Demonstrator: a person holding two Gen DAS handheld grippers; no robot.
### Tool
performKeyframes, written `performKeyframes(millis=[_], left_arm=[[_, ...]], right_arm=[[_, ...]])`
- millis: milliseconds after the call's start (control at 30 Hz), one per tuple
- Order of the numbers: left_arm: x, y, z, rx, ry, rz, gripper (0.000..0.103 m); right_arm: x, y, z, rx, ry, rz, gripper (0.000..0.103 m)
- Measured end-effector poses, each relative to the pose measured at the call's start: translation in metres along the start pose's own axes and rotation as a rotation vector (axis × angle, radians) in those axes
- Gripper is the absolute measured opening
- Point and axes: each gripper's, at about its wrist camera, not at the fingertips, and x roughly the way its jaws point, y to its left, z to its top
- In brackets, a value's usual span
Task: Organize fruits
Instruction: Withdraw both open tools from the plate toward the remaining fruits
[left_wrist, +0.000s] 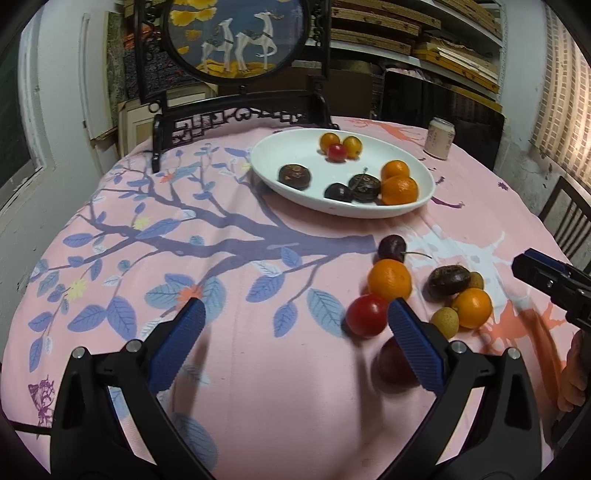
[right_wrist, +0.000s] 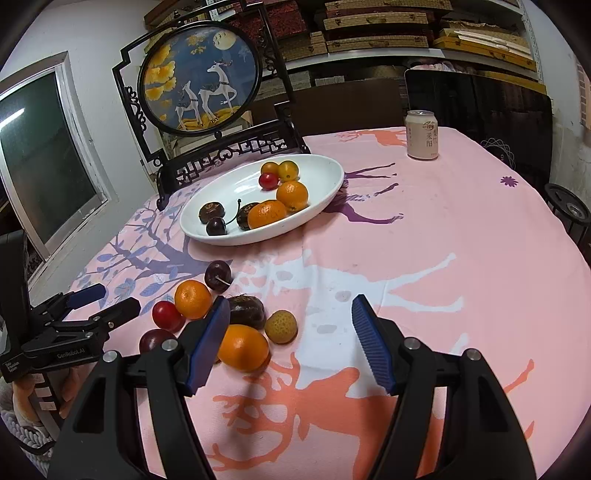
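Observation:
A white oval plate at the back of the table holds several fruits. Loose fruits lie in a cluster on the pink cloth: a red plum, two oranges, a dark cherry, a brown fruit and a yellow bumpy fruit. My left gripper stands wide open just left of the cluster, nothing between its pads. My right gripper is open above the cluster's right side; the yellow fruit shows between its fingers, untouched.
A drink can stands at the table's far right. A black carved screen with a deer picture stands behind the plate. A chair back rises beyond the right edge. A hand holds the right gripper.

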Motion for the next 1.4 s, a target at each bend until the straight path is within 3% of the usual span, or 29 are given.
performKeyframes(millis=[133, 300, 400, 467, 500, 533, 600, 667, 900, 1267, 1400], left_arm=[[0.010, -0.009, 0.001, 0.039, 0.039, -0.025, 0.101], [0.024, -0.006, 0.004, 0.037, 0.077, 0.009, 0.101], [0.029, 0.007, 0.007, -0.012, 0.100, -0.017, 0.101], [0.024, 0.022, 0.008, -0.053, 0.080, 0.052, 0.101], [0.020, 0.033, 0.008, -0.089, 0.061, 0.135, 0.101], [0.016, 0.043, 0.008, -0.126, 0.049, 0.174, 0.101], [0.009, 0.062, 0.007, -0.218, 0.027, 0.129, 0.101], [0.006, 0.066, 0.005, -0.244, 0.016, 0.091, 0.101], [0.012, 0.017, 0.004, -0.006, 0.020, 0.107, 0.101], [0.004, 0.020, -0.008, 0.007, 0.056, 0.019, 0.099], [0.004, 0.016, -0.010, 0.024, 0.067, -0.008, 0.089]], right_arm=[[0.001, -0.001, 0.000, 0.002, 0.006, -0.002, 0.069], [0.000, -0.001, 0.001, 0.001, 0.007, 0.003, 0.069], [0.000, -0.001, 0.001, 0.001, 0.007, 0.003, 0.069], [-0.001, -0.001, 0.001, 0.004, 0.004, 0.004, 0.069], [0.000, -0.001, 0.001, 0.005, 0.004, 0.005, 0.069], [-0.001, -0.002, 0.001, 0.007, 0.002, 0.007, 0.069], [-0.001, -0.002, 0.001, 0.010, 0.002, 0.010, 0.069], [-0.002, -0.002, 0.001, 0.010, 0.001, 0.011, 0.069], [-0.002, -0.001, 0.001, 0.011, 0.001, 0.011, 0.069], [-0.002, -0.001, 0.002, 0.016, 0.009, 0.020, 0.069], [-0.001, -0.003, 0.002, 0.021, 0.016, 0.026, 0.069]])
